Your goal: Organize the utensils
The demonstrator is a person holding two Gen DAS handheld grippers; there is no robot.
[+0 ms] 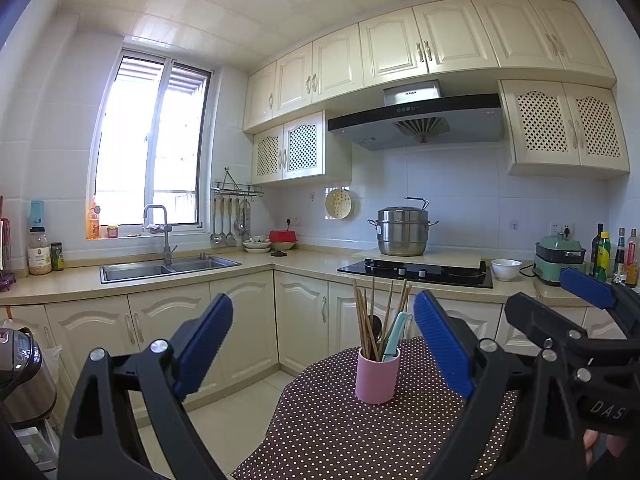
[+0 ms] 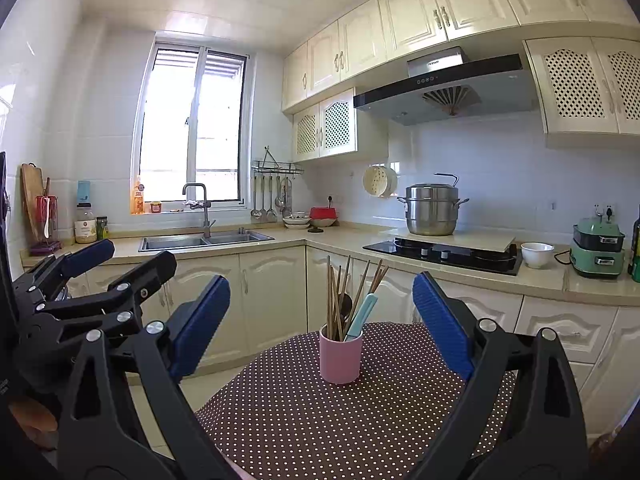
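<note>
A pink cup (image 1: 377, 377) (image 2: 341, 358) stands on a round table with a brown polka-dot cloth (image 1: 320, 432) (image 2: 320, 420). Several wooden chopsticks (image 1: 364, 320) (image 2: 334, 300), a dark spoon and a pale teal-handled utensil (image 1: 396, 336) (image 2: 362, 316) stick up out of it. My left gripper (image 1: 324, 344) is open, held above the near side of the table with the cup ahead between its fingers. My right gripper (image 2: 322, 324) is open too, at about the same distance from the cup. Each gripper shows at the edge of the other's view. Neither holds anything.
An L-shaped kitchen counter runs behind the table, with a sink (image 2: 206, 240), a hob (image 2: 444, 254) carrying a steel pot (image 2: 432, 210), a white bowl (image 2: 537, 255) and a green appliance (image 2: 598, 248). A rice cooker (image 1: 20, 372) stands at the left. Tiled floor lies between table and cabinets.
</note>
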